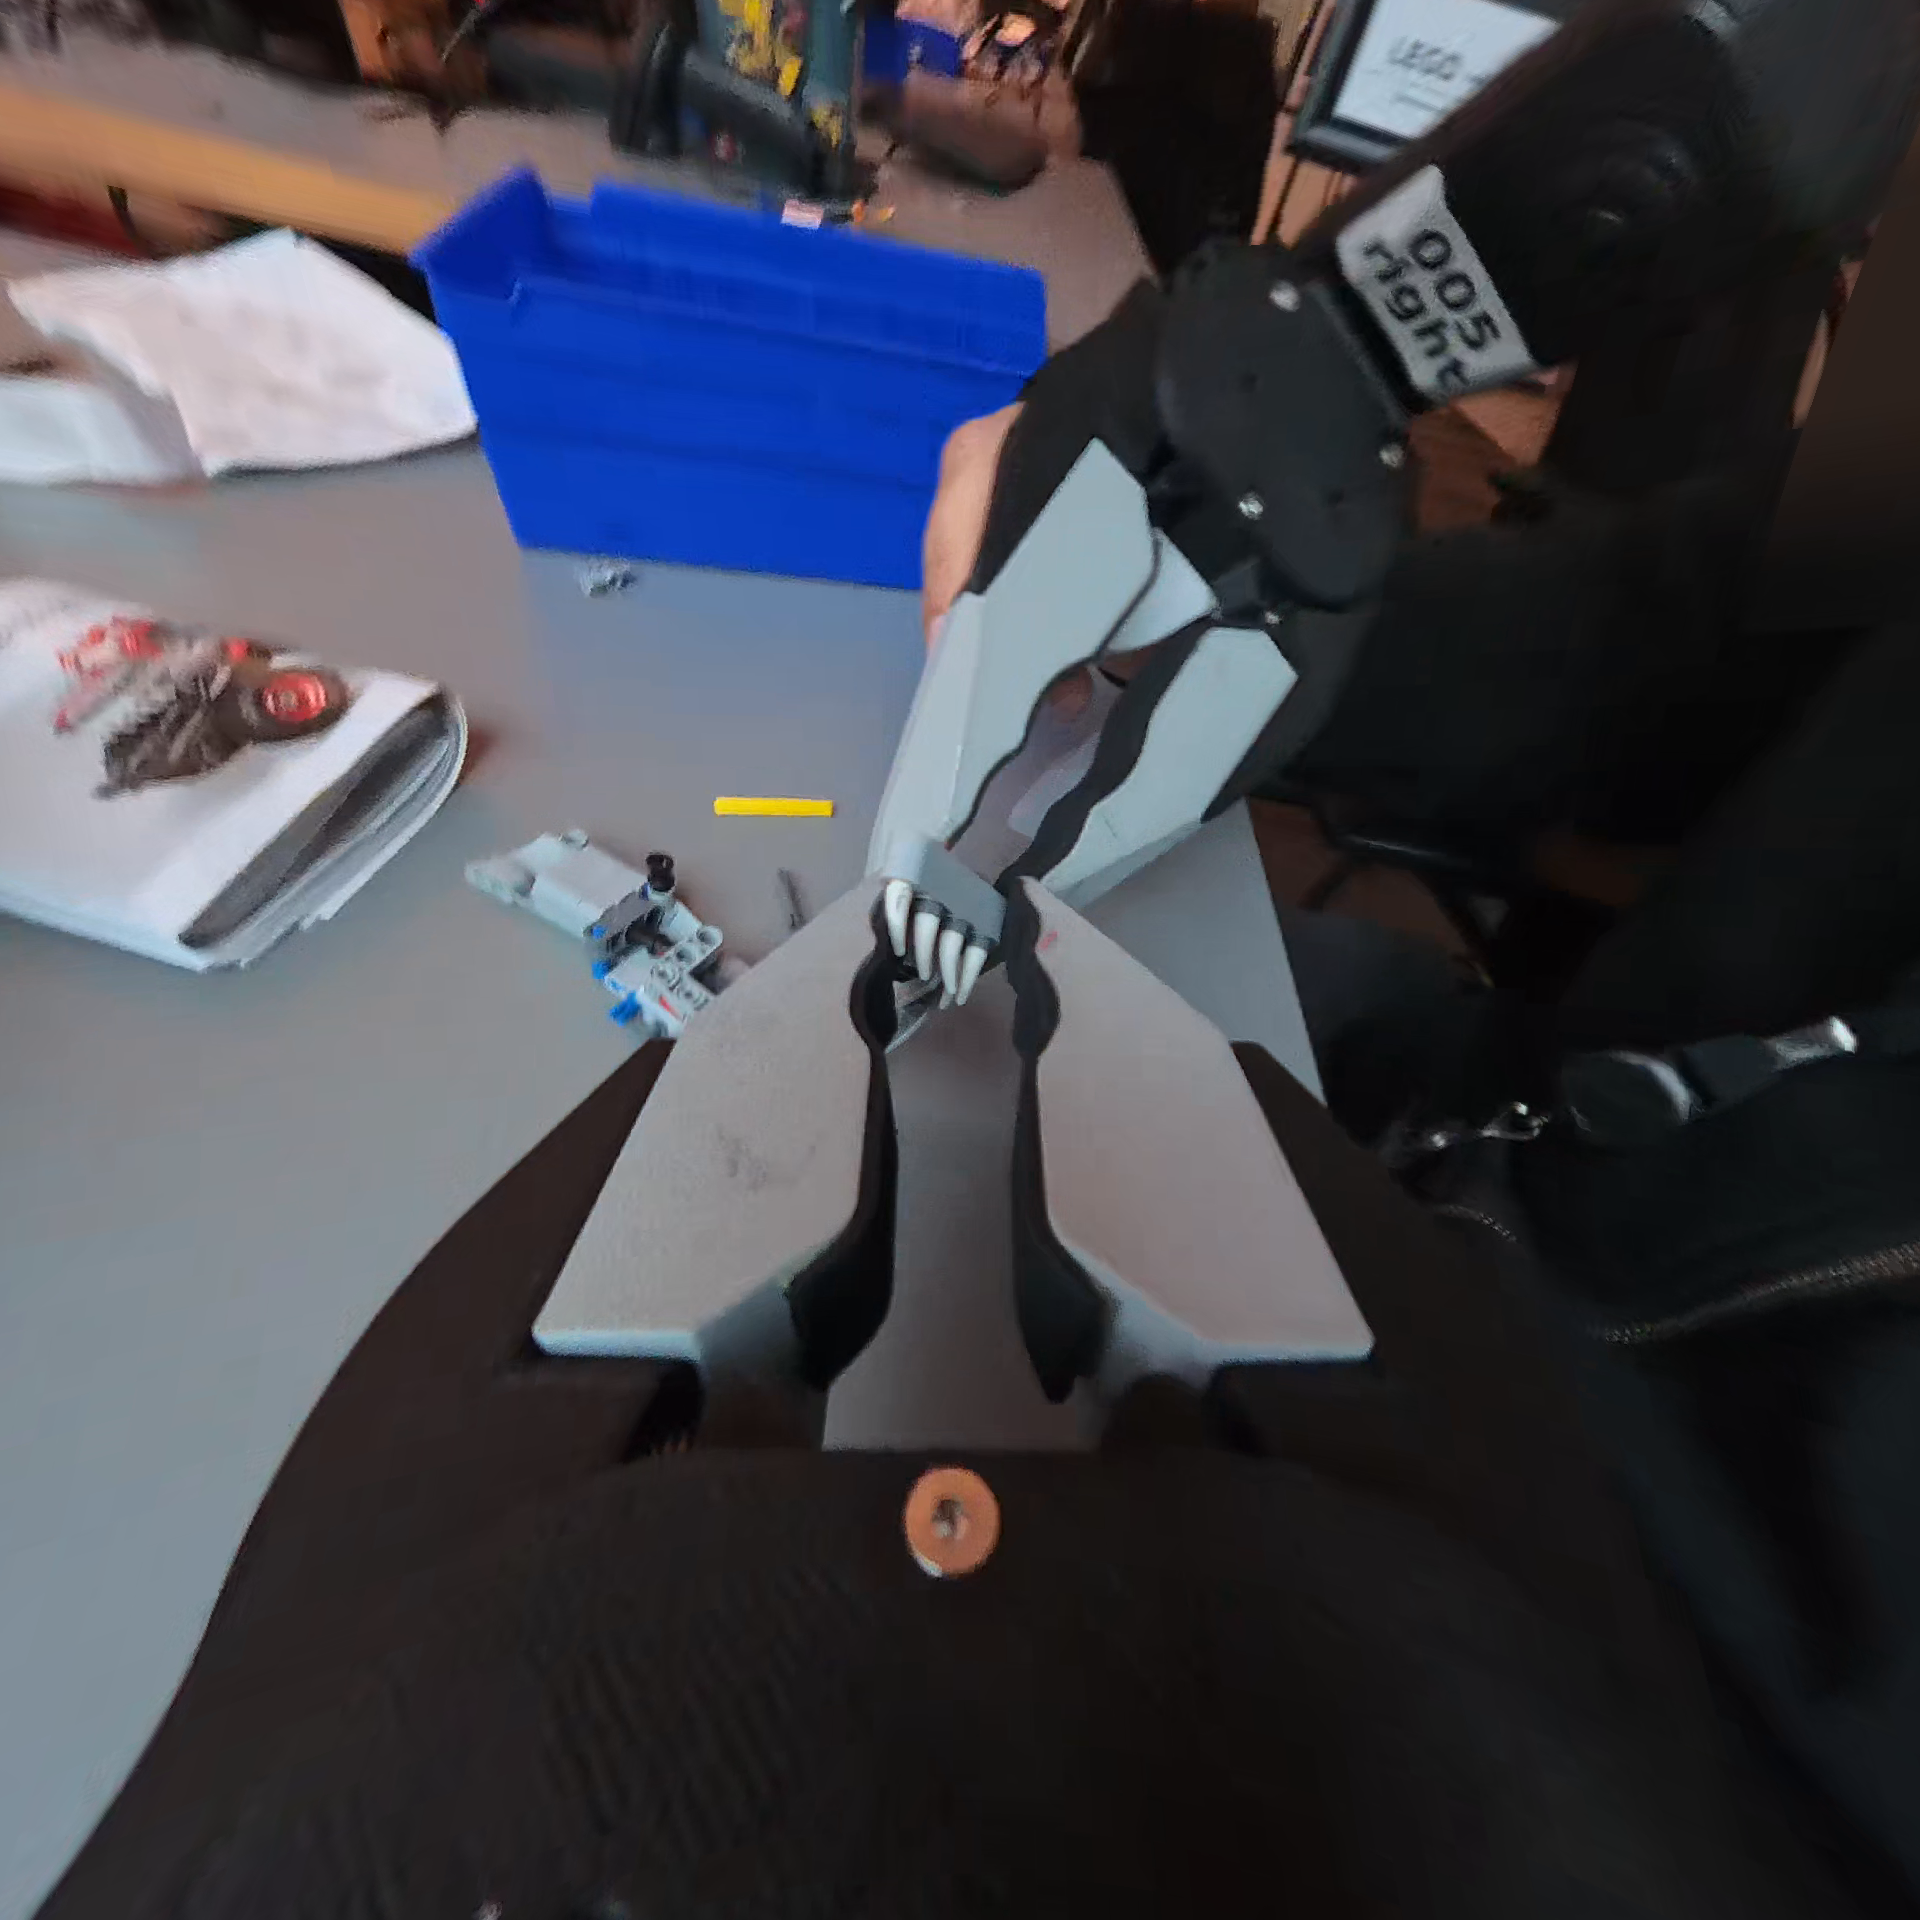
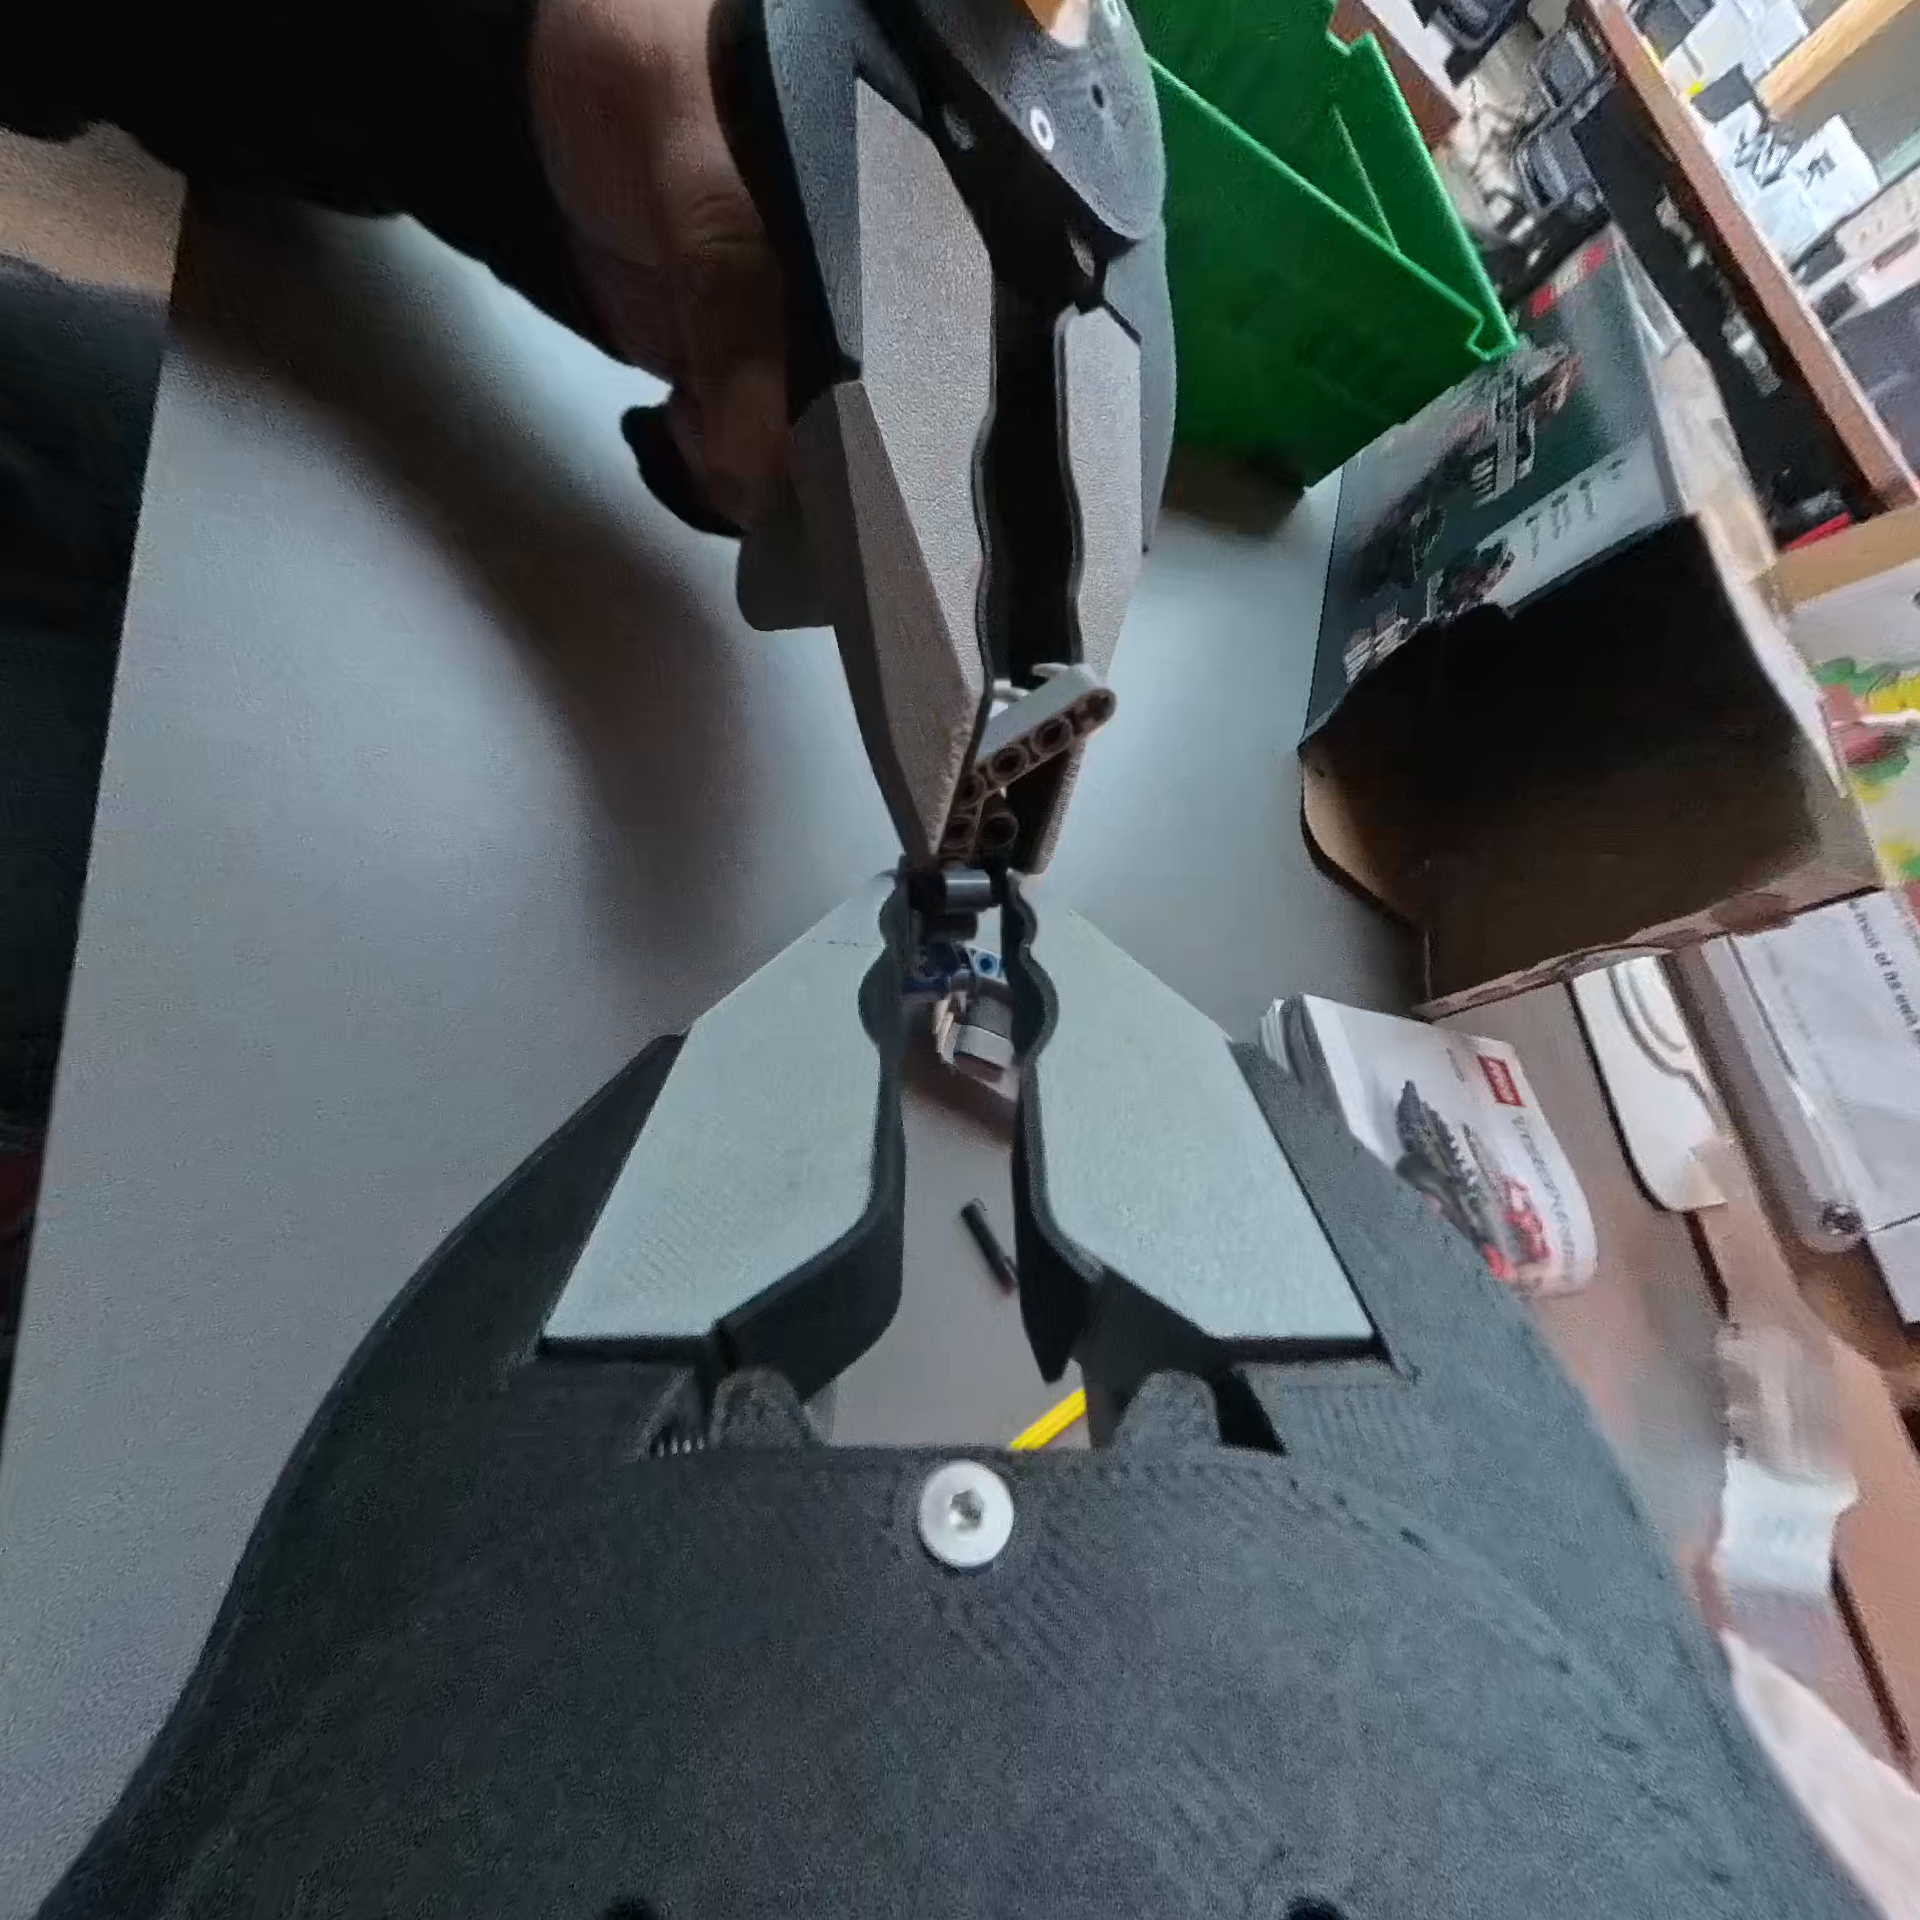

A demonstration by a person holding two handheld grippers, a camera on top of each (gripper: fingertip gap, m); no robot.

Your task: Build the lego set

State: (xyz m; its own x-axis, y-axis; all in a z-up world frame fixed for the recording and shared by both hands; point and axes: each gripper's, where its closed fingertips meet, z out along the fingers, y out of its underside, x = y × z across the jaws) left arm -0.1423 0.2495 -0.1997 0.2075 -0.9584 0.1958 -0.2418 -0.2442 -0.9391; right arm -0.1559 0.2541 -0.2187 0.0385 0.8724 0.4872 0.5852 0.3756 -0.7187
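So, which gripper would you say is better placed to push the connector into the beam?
Probably the right gripper: it pinches the dark connector right at the grey beam, which the left gripper holds.

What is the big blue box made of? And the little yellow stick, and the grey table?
The blue box looks like hard moulded plastic: even colour, stepped rim, slight sheen. The yellow stick is probably plastic too, bright and straight-edged, though it is small and a bit blurred. The grey table has a smooth, matte top, maybe laminate or painted board; I cannot tell which.
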